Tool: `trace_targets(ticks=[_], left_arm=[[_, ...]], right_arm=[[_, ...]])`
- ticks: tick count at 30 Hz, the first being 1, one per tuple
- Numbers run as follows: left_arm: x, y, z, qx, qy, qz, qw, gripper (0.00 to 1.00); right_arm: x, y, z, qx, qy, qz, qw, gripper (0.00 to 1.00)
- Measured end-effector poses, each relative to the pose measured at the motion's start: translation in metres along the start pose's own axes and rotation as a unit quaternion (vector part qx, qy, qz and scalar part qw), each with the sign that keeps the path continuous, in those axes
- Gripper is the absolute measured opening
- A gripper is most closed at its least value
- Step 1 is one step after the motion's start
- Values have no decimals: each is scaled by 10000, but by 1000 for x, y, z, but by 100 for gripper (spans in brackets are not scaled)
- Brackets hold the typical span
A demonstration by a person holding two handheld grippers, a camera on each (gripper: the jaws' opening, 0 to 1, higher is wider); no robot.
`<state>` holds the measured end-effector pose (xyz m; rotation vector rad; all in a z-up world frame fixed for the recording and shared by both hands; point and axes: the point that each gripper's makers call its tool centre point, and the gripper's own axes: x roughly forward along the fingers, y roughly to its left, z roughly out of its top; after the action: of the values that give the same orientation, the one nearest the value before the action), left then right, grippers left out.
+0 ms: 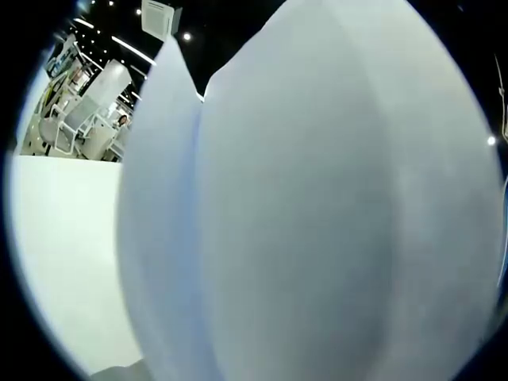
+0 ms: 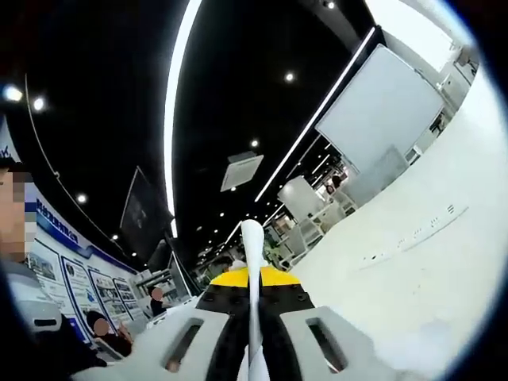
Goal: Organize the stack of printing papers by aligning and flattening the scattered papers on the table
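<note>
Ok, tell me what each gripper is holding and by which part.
The right gripper pinches the papers by their edge, seen edge-on between the closed jaws. In the left gripper view, papers stand close before the camera; whether that gripper holds them cannot be told.

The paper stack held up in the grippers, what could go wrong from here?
1. The right gripper pinches the papers edge-on by a thin margin, so sheets could slip out.
2. In the left gripper view the papers bulge in separate curves, so they may crease or fan apart.
3. Held off the white table, the sheets could scatter again if dropped.
</note>
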<state>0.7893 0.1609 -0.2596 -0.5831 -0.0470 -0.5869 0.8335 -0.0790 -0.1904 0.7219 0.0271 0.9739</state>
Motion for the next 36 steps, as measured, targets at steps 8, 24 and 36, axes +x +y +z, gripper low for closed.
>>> trace_targets(ticks=[8,24,36], left_arm=[[0,1,0,-6,1,0,10000,8],[1,8,1,-23,-3,3,10000,8],[0,10,1,-19,-3,7,10000,8]], right_arm=[[0,0,4,-46,-28,57,10000,0],[-1,15,16,-73,-311,364,9988,0],[-3,28,24,-70,-523,621,9967,0]])
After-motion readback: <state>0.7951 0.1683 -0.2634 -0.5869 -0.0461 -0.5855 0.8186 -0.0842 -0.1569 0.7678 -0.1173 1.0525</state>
